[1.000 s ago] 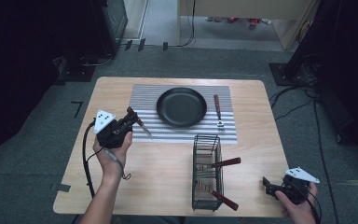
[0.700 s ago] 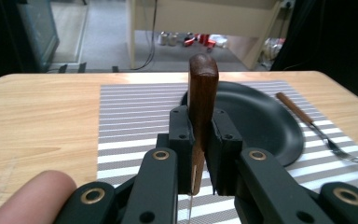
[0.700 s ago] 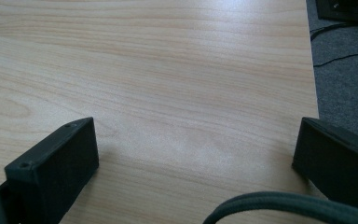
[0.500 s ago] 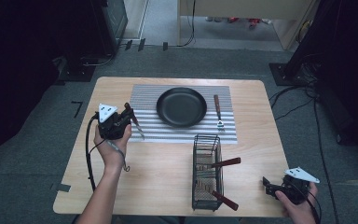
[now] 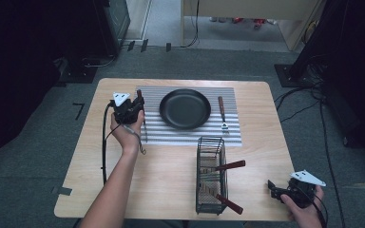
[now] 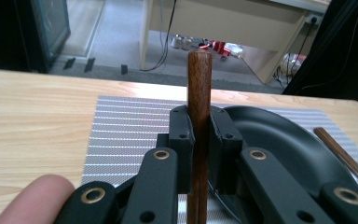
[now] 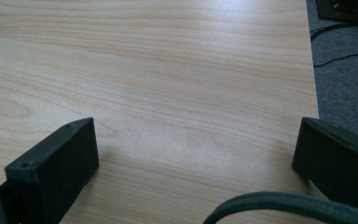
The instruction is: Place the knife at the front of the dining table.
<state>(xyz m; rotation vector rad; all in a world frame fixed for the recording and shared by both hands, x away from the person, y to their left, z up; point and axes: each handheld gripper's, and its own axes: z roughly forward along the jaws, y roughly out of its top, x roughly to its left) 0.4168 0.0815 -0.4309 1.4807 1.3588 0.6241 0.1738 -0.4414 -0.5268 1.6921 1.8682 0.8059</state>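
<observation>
While the high view looks down on a wooden worktop (image 5: 171, 190), the left hand-held gripper (image 5: 139, 100) hangs over the left edge of a striped mat (image 5: 190, 137), its jaws clamped on a wooden-handled utensil (image 5: 144, 126) whose thin metal end trails back toward the person. Just to that gripper's right lies a black pan (image 5: 185, 109), and beyond the pan a fork (image 5: 222, 113) rests on the mat. Nearer the person, well to the gripper's right, a wire basket (image 5: 210, 175) holds two more wooden-handled utensils. The right hand-held gripper (image 5: 276, 190) sits at the near right corner of the worktop, away from everything.

Seen from the left gripper view, the wooden handle (image 6: 199, 116) stands straight up between the two black jaws, pressed on both sides, with the mat (image 6: 130, 126) beneath and the pan (image 6: 279, 140) just to the right.

Looking along the right gripper view, the jaws stand wide apart over bare wood (image 7: 168, 84), holding nothing.

Judging by this, the step in hand is setting the utensil down left of the pan. The next move calls for lowering it flat onto the mat, parallel to the pan's edge, before letting go.
</observation>
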